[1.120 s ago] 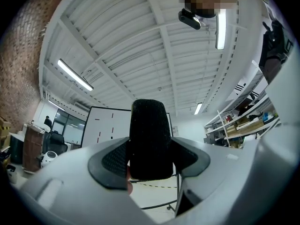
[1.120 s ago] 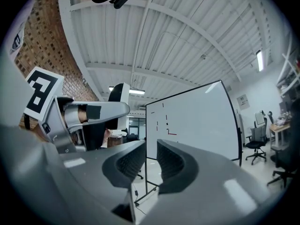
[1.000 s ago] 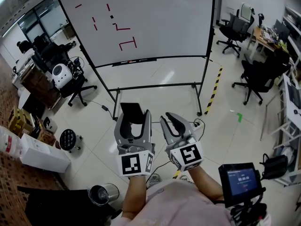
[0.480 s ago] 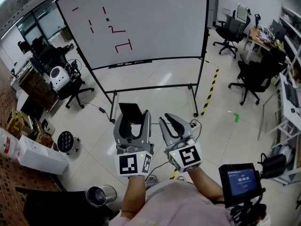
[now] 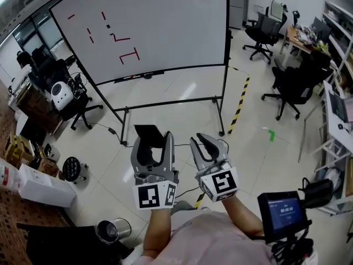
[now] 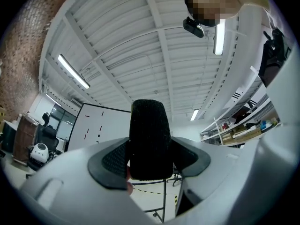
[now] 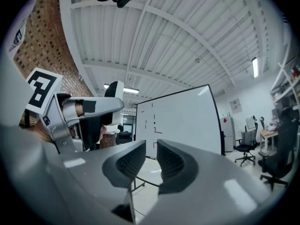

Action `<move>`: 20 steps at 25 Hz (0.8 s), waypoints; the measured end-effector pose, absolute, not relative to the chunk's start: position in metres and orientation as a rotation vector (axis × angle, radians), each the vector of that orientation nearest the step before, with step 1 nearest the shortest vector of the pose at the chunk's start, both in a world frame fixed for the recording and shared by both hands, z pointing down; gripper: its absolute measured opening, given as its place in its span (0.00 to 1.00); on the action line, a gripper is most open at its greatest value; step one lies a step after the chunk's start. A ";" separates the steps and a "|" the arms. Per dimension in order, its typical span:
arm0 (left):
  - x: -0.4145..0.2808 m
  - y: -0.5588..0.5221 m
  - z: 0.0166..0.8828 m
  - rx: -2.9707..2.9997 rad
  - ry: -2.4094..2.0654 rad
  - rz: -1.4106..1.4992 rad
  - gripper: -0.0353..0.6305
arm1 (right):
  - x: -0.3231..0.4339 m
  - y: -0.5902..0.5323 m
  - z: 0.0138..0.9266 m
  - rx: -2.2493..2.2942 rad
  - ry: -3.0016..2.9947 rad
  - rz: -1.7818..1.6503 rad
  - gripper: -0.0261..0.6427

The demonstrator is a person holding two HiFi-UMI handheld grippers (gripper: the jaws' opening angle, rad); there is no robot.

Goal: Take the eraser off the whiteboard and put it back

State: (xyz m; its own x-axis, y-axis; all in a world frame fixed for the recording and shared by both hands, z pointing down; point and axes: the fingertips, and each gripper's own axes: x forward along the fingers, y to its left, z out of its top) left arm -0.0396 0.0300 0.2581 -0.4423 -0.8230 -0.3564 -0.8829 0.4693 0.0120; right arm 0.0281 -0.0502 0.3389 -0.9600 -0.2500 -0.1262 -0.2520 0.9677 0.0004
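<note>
The whiteboard (image 5: 165, 26) on its wheeled stand fills the upper left of the head view, some way off across the floor. It bears red marks and one small black mark (image 5: 108, 26). My left gripper (image 5: 153, 145) is held up in front of me, shut on the black eraser (image 5: 149, 132). The left gripper view shows the eraser (image 6: 150, 139) as a dark felt block upright between the jaws, with the whiteboard (image 6: 101, 121) far behind. My right gripper (image 5: 201, 143) sits beside the left, shut on nothing. Past its jaws (image 7: 151, 161) stands the whiteboard (image 7: 187, 121).
Black office chairs (image 5: 287, 87) stand at the right and another chair (image 5: 74, 101) at the left. Yellow-black tape (image 5: 238, 106) runs along the floor by the stand's right leg. A white box (image 5: 41, 186) and a metal bin (image 5: 110, 231) lie near left; a small screen (image 5: 284, 214) near right.
The head view has swung right, so the whiteboard has slid left in the picture. Both grippers keep their pose, the left still shut on the eraser.
</note>
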 end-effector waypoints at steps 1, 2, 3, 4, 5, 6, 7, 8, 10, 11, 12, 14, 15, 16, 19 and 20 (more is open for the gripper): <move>-0.043 0.027 0.258 -1.453 2.425 0.282 0.46 | 0.025 -0.054 0.339 -0.382 2.991 0.009 0.14; -0.048 0.021 0.257 -1.453 2.429 0.282 0.46 | 0.021 -0.061 0.337 -0.376 2.985 -0.003 0.14; -0.054 0.012 0.254 -1.449 2.434 0.281 0.46 | 0.017 -0.069 0.333 -0.369 2.978 -0.006 0.14; -0.061 0.002 0.253 -1.445 2.438 0.278 0.46 | 0.012 -0.080 0.329 -0.363 2.974 -0.005 0.14; -0.069 -0.009 0.252 -1.442 2.442 0.272 0.46 | 0.004 -0.089 0.327 -0.357 2.975 -0.001 0.14; -0.080 -0.019 0.254 -1.441 2.445 0.264 0.46 | -0.006 -0.098 0.327 -0.350 2.978 0.002 0.14; -0.092 -0.028 0.257 -1.444 2.449 0.256 0.46 | -0.018 -0.105 0.328 -0.345 2.978 -0.002 0.14; -0.107 -0.037 0.262 -1.448 2.451 0.252 0.46 | -0.032 -0.111 0.330 -0.343 2.977 -0.007 0.14; -0.144 -0.059 0.271 -1.462 2.453 0.258 0.46 | -0.064 -0.128 0.337 -0.356 2.981 0.001 0.14; -0.167 -0.073 0.275 -1.472 2.453 0.265 0.46 | -0.083 -0.139 0.341 -0.371 2.985 0.011 0.14; -0.192 -0.089 0.279 -1.485 2.450 0.271 0.46 | -0.103 -0.153 0.345 -0.388 2.988 0.021 0.14; -0.248 -0.126 0.282 -1.520 2.441 0.275 0.46 | -0.146 -0.183 0.355 -0.437 2.999 0.042 0.14; -0.279 -0.147 0.281 -1.540 2.433 0.272 0.46 | -0.169 -0.200 0.361 -0.468 3.010 0.052 0.14; -0.311 -0.169 0.279 -1.563 2.426 0.266 0.46 | -0.192 -0.217 0.364 -0.499 3.021 0.057 0.14; -0.407 -0.241 0.256 -1.620 2.407 0.257 0.46 | -0.260 -0.266 0.352 -0.571 3.028 0.087 0.14; -0.437 -0.266 0.245 -1.628 2.403 0.258 0.46 | -0.278 -0.284 0.348 -0.597 3.030 0.113 0.14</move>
State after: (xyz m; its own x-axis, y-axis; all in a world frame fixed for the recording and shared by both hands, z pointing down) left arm -0.4371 -0.2664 0.2451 -0.3580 -0.8895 -0.2839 -0.9295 0.3683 0.0183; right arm -0.2777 -0.2836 0.3483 -0.9242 -0.3765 -0.0640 -0.3803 0.9228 0.0618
